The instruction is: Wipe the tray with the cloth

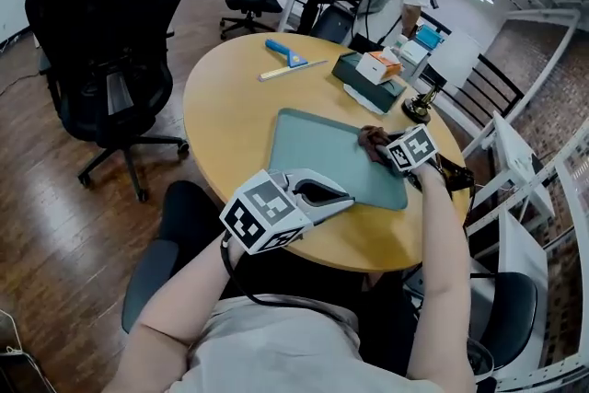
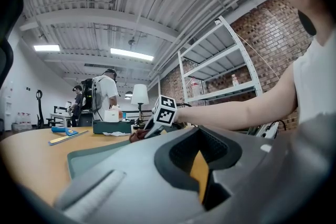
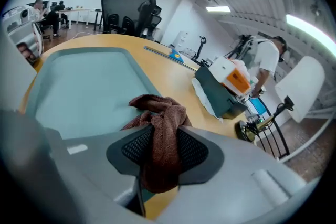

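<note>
Now, cloth (image 1: 371,139) at tray (image 1: 313,156) edge, open leftward

Reddish-brown cloth (image 3: 157,134) in grey right tool (image 3: 160,152); pale teal tray (image 1: 313,152) under it; yellow-tan bench (image 1: 230,115); black-and-white square markers on grey left tool (image 1: 322,196).
</note>
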Tool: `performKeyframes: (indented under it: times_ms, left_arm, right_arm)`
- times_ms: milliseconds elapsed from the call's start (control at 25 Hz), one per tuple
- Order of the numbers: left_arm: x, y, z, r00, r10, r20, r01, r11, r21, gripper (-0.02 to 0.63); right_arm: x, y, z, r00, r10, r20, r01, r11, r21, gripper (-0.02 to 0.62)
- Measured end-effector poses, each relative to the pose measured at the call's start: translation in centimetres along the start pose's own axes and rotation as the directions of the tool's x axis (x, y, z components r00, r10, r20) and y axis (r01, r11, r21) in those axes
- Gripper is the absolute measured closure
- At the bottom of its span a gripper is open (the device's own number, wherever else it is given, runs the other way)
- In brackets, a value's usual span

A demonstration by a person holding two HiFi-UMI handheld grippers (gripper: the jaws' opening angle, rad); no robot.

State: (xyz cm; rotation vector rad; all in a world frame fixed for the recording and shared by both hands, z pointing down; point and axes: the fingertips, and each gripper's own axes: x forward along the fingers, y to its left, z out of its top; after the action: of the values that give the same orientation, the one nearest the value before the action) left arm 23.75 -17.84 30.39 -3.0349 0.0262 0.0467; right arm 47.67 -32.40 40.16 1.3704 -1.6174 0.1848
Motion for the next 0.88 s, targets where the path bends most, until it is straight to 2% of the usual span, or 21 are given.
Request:
performKeyframes:
  times_ms: [120,240,320,400,480,520,720,800,880]
  left_arm:
    - [0.0,-0.1,0.0,1.0,-0.001,0.003,0.001,1.0,-0.001,0.604]
    - [-0.1,-0.2,0.1,1.0,0.0,0.006,0.0,1.0,-0.001,0.604]
    - [-0.3,-0.2,0.2,1.0,0.008,0.012,-0.008,1.0,0.0,0.604]
    - [-0.5,-0.2,0.4,1.0,0.016,0.02,-0.016,1.0,0.003,0.604]
    - [-0.7,0.1,0.6,0.999,0.026,0.022,-0.027,1.0,0.003,0.604]
    - [-0.7,0.2,0.6,0.999,0.032,0.022,-0.032,0.999,0.002,0.604]
    - [-0.6,0.5,0.2,0.999,0.032,0.021,-0.032,0.999,-0.005,0.604]
    - [-0.4,0.4,0.1,1.0,0.026,0.015,-0.026,1.0,-0.011,0.604]
    - [-0.2,0.4,-0.1,1.0,0.023,0.003,-0.023,1.0,-0.02,0.604]
  right_arm:
    - [0.1,-0.5,-0.6,0.999,-0.044,0.02,0.044,0.999,0.003,0.457]
    - [-0.9,-0.6,0.2,0.994,-0.055,0.097,0.053,0.998,0.02,0.459]
    - [-3.9,-2.0,1.3,0.975,-0.122,0.184,0.11,0.991,0.071,0.459]
    - [-8.1,-4.2,2.0,0.939,-0.23,0.255,0.205,0.971,0.121,0.459]
    - [-11.5,-6.0,1.5,0.912,-0.302,0.276,0.265,0.95,0.164,0.46]
    - [-12.2,-6.4,0.7,0.914,-0.309,0.263,0.268,0.946,0.18,0.46]
    - [-9.2,-5.2,-8.2,0.978,-0.2,0.054,0.18,0.949,0.26,0.459]
    - [-7.6,-4.3,-11.1,0.991,-0.131,-0.001,0.125,0.942,0.313,0.459]
    - [-6.3,-3.6,-12.7,0.997,-0.075,-0.013,0.075,0.934,0.349,0.457]
